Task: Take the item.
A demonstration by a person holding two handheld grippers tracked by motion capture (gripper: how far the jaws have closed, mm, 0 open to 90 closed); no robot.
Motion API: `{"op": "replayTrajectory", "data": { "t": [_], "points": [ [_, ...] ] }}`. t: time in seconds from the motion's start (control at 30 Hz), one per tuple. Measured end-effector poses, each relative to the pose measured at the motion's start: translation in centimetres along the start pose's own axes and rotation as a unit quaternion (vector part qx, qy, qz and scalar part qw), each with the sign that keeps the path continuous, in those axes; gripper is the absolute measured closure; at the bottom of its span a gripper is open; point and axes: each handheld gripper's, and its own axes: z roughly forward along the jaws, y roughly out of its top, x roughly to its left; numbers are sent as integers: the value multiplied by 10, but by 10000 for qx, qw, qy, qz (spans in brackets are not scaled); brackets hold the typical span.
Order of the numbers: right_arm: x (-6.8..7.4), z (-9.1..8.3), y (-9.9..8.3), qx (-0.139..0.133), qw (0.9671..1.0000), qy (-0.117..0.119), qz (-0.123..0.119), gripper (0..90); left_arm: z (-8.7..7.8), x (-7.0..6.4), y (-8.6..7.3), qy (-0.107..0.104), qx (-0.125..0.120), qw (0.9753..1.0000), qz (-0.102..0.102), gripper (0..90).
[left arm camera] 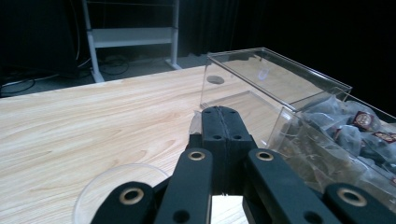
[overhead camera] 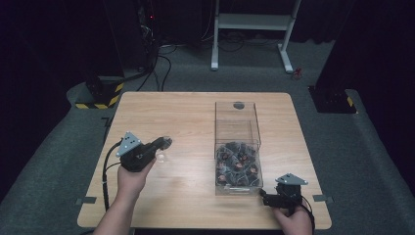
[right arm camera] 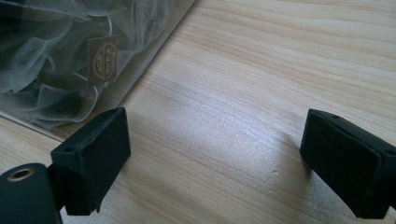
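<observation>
A clear plastic box stands on the wooden table, its near end filled with several tea bags. My left gripper hovers left of the box, jaws pressed shut with nothing visible between them. In the left gripper view the shut left gripper points toward the box, and a small clear round dish lies just below and to the left of it. My right gripper rests near the box's front right corner. In its own view the right gripper stands wide open over bare wood beside the tea bags.
The small clear round dish lies on the table under the left gripper's tip. A white metal stand and cables sit on the floor beyond the table. The table's front edge is close behind the right gripper.
</observation>
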Motion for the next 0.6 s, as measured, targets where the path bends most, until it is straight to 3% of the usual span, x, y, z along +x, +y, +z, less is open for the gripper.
{"op": "replayTrajectory", "data": {
  "t": [0.6],
  "points": [
    [0,0,0,0,10000,-1,2,82,-2,24,-8,294,150,9993,-167,900]
  ]
}}
